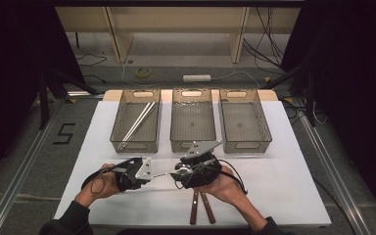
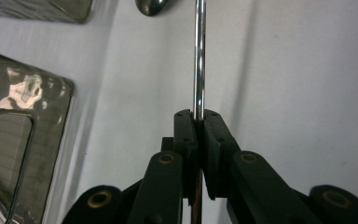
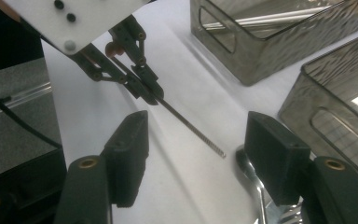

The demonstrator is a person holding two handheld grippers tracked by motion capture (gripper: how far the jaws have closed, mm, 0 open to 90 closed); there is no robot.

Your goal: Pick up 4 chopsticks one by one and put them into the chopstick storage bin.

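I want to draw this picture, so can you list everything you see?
table: one, white, under everything
bins: three, smoky grey, row at far side
chopsticks: two, pale, in left bin
brown-handled utensils: two, near edge
metal rod: one, shiny, between the grippers
spoon: one, shiny, past the rod
tape roll: one, yellow, on floor
left hand-held gripper: black, pinching the rod
right hand-held gripper: black, open
hands: two, holding grippers

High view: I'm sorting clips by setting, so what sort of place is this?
Probably a lab recording rig, not a kitchen: black curtains, loose cables on the floor, and three sorting bins on a white table.
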